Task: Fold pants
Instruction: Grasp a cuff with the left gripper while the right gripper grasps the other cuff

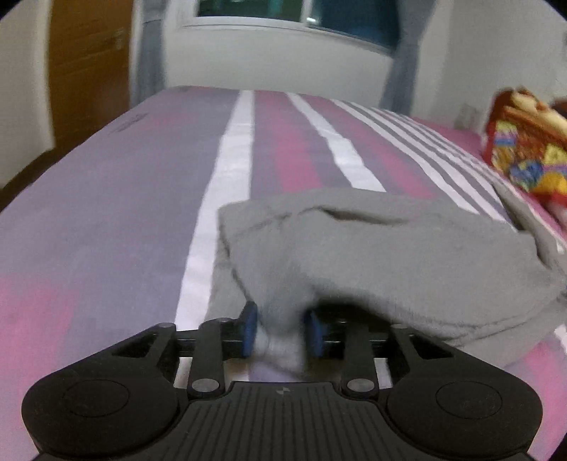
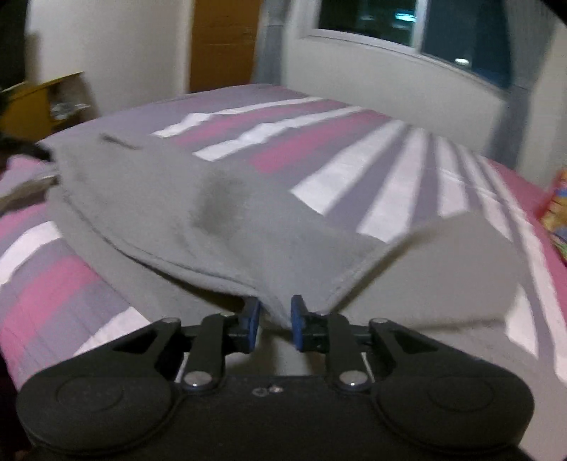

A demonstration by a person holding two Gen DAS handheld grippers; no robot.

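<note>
The gray pants [image 1: 372, 255] lie on the bed [image 1: 106, 212], just ahead of both tools, with one part folded over another. A bunch of the gray cloth runs down between the blue pads of the left tool [image 1: 280, 331]. Its jaws stand a little apart, and the picture is blurry, so I cannot tell if the pads press on the cloth. In the right wrist view, a point of the pants [image 2: 219, 212] hangs down between the pads of the right tool [image 2: 275, 324]. Those jaws stand a little apart too, and the cloth looks loose between them. The bed has a cover with pink, gray and white stripes. A bright, many-colored pillow [image 1: 524, 149] sits far off to the right of the left tool. Past the bed are a white wall, a window [image 1: 294, 14] and a wooden door [image 1: 88, 64].
</note>
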